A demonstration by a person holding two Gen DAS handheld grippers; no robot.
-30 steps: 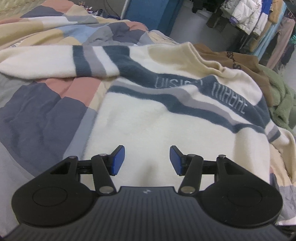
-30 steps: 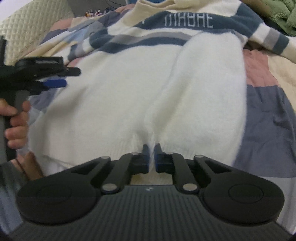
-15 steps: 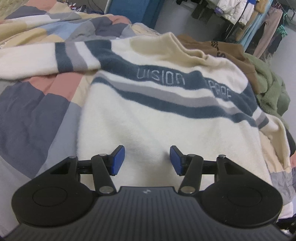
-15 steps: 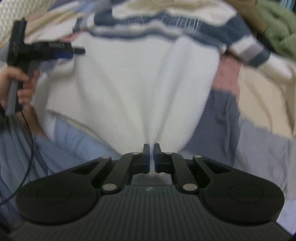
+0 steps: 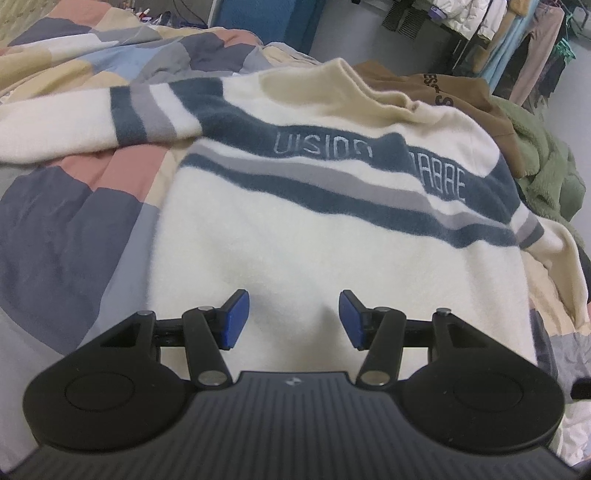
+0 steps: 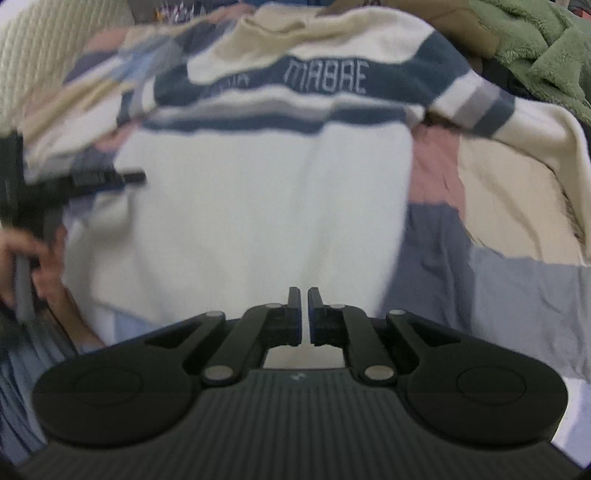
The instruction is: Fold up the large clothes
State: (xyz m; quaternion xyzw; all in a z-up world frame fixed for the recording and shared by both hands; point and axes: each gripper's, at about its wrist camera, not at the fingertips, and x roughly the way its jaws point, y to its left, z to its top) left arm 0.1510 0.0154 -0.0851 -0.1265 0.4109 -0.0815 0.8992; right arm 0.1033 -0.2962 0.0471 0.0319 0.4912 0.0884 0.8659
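Observation:
A cream sweater (image 5: 295, 240) with blue and grey stripes and chest lettering lies front-up on the bed, sleeves out to both sides. My left gripper (image 5: 291, 317) hovers open over its lower body, with nothing between the blue pads (image 5: 236, 319). In the right wrist view the sweater (image 6: 240, 203) narrows toward my right gripper (image 6: 304, 310), which is shut on the hem, and the fabric draws into the pinch. The left gripper (image 6: 122, 179) shows blurred at that view's left edge, held by a hand (image 6: 33, 258).
A patchwork quilt (image 5: 55, 221) covers the bed under the sweater. A brown garment (image 5: 461, 96) and a green fleece (image 5: 543, 166) are piled past the sweater's collar on the right. A clothes rack (image 5: 517, 37) and a blue cabinet (image 5: 266, 18) stand behind.
My right gripper has risen with the hem still pinched, pulling the sweater's body taut and smoothing the chest fold. The left gripper stayed open and barely shifted.

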